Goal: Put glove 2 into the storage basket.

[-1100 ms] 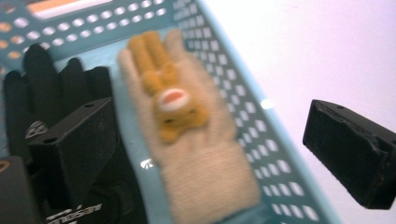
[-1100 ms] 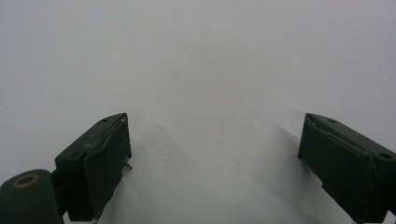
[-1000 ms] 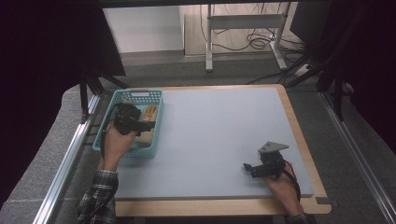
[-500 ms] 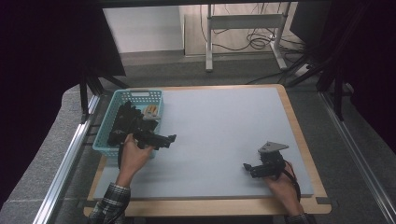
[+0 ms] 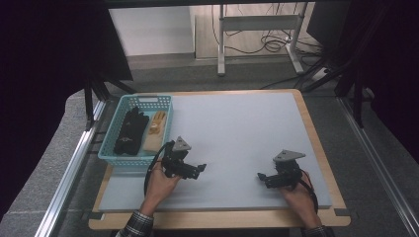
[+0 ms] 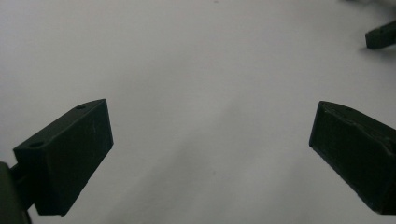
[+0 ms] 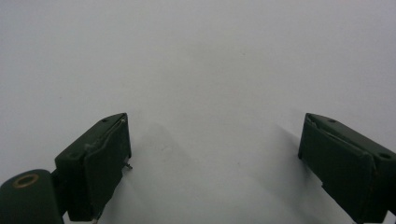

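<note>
— Where are my grippers?
— Both low over the mat (image 5: 237, 128), jaws wide and empty: right gripper (image 5: 262, 177) near its front edge, left gripper (image 5: 200, 169) just beside the basket (image 5: 109, 154).
— And farther out?
— Black gloves (image 5: 129, 131) and a tan glove (image 5: 154, 129) lie in it.

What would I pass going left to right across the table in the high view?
Teal basket, holding a black glove and then a tan glove → left gripper → bare grey mat → right gripper.
</note>
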`<control>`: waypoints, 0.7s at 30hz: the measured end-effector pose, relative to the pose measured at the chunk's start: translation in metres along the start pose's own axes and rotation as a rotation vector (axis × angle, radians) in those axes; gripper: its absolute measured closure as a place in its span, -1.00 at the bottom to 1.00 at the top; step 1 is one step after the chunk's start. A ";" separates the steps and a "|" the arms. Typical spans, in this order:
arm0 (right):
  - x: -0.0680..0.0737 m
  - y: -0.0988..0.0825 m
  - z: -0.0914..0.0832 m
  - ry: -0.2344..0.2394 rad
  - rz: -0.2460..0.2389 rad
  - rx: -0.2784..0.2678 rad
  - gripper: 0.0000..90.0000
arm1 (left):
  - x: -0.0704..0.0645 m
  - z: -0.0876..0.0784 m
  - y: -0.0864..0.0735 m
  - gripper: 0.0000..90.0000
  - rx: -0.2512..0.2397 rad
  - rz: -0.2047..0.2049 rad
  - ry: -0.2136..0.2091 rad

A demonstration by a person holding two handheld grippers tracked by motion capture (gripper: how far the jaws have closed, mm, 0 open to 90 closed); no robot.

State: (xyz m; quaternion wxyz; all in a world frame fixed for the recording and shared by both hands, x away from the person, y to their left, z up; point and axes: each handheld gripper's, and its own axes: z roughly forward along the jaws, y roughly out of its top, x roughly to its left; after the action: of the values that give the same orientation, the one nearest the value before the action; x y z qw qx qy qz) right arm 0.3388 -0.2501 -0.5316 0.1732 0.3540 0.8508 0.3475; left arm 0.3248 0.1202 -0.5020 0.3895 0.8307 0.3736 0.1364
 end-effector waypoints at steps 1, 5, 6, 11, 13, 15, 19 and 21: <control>0.000 0.000 0.000 0.000 0.000 0.000 -0.80 | -0.002 0.002 -0.002 -1.00 0.003 0.003 -0.003; 0.000 0.000 0.000 0.000 0.000 0.000 -0.80 | -0.008 0.014 -0.014 -1.00 0.018 0.008 -0.014; 0.000 0.000 0.000 0.000 0.000 -0.001 -0.80 | -0.009 0.016 -0.016 -1.00 0.018 0.007 -0.017; 0.000 0.000 0.000 0.000 -0.001 0.000 -0.80 | -0.014 0.026 -0.027 -1.00 0.047 0.021 -0.007; 0.000 0.000 0.000 0.000 -0.001 0.000 -0.80 | -0.016 0.029 -0.031 -1.00 0.061 0.029 0.001; 0.000 0.000 0.000 0.000 -0.001 0.000 -0.80 | -0.018 0.031 -0.033 -0.99 0.083 0.038 0.017; 0.000 0.000 0.000 -0.001 -0.001 0.000 -0.80 | -0.017 0.032 -0.033 -0.99 0.087 0.023 0.010; 0.000 0.000 0.000 -0.001 -0.001 0.000 -0.80 | -0.017 0.032 -0.033 -1.00 0.088 0.024 0.012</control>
State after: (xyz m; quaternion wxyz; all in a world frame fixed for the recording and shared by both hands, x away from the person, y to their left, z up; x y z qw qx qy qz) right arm 0.3387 -0.2500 -0.5317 0.1737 0.3537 0.8510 0.3471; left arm 0.3131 0.1039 -0.5466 0.3487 0.8507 0.3714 0.1296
